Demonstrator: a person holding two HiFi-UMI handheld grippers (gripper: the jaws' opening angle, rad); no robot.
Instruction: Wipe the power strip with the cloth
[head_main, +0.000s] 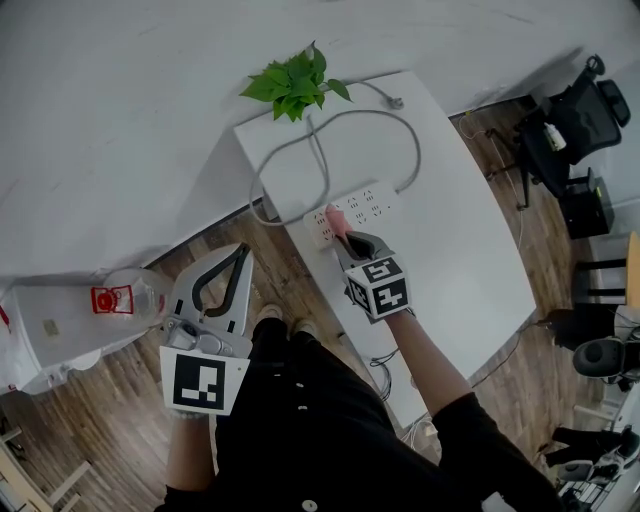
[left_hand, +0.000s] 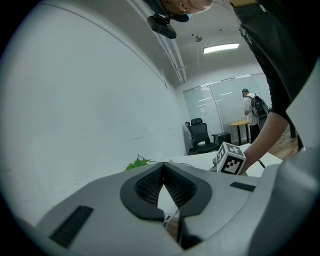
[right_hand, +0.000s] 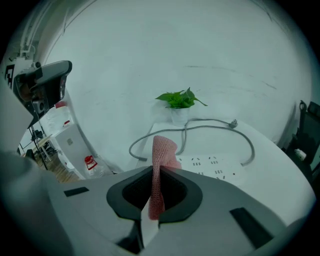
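Head view, centre: the right gripper (head_main: 345, 238) reaches over the near edge of a white tabletop (head_main: 470, 260), its fingers clenched on a pink knitted cloth (head_main: 335, 218). The cloth's free end sticks out past the fingers, probably so it can be dragged along the white power strip (head_main: 362, 207). The strip lies mid-frame, its grey cord (head_main: 400, 130) looping toward a potted plant (head_main: 293, 80) at the top. From above, the cloth seems to touch the strip's left end, though contact is unclear. The right gripper view shows the cloth pinched edge-on, the strip just beyond. Lower left, the left gripper (head_main: 240, 250) hangs off the tabletop, idle; its own view shows the fingers closed together on nothing.
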